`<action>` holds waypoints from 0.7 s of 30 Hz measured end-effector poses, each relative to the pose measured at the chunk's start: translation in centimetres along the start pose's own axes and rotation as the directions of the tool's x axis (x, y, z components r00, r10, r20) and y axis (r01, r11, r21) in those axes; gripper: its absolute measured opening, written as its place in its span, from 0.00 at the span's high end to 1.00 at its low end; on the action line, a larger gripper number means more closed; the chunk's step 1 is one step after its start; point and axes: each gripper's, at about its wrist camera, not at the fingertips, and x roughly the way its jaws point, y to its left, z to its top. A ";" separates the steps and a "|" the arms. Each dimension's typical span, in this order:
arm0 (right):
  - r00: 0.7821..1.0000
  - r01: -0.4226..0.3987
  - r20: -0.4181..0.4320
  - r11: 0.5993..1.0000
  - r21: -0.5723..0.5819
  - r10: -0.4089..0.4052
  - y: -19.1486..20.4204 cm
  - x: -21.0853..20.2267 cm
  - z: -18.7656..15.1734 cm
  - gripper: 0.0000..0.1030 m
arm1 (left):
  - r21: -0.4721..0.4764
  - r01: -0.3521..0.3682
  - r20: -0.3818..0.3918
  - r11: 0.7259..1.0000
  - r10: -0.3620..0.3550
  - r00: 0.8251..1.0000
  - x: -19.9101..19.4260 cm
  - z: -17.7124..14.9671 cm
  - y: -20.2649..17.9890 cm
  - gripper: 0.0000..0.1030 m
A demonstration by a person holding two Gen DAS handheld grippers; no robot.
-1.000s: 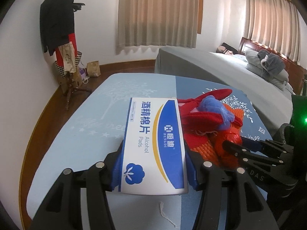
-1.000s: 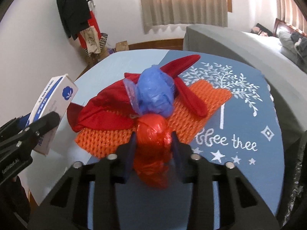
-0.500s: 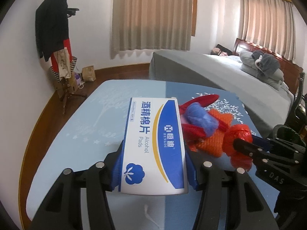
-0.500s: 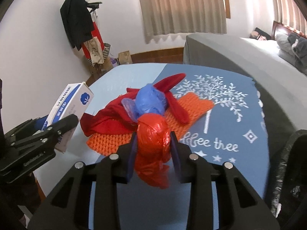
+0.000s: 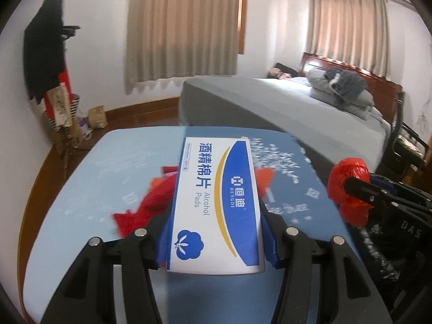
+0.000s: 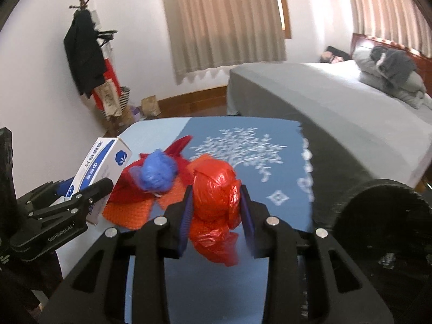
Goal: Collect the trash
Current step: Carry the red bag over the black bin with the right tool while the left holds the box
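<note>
Your left gripper clamps the alcohol pads box, frame centre. Your right gripper clamps a crumpled red plastic bag, lower centre, above the blue tablecloth.

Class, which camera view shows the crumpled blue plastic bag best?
The right wrist view: the blue plastic bag sits unobstructed atop the red cloth. In the left wrist view, the alcohol pads box hides it entirely.
</note>
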 end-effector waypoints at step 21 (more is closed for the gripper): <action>0.956 0.273 0.059 0.947 0.170 -0.286 -13.3 -8.5 -2.7 0.69 | 0.169 0.279 0.005 0.945 -0.284 0.959 1.5 2.2 -15.1 0.47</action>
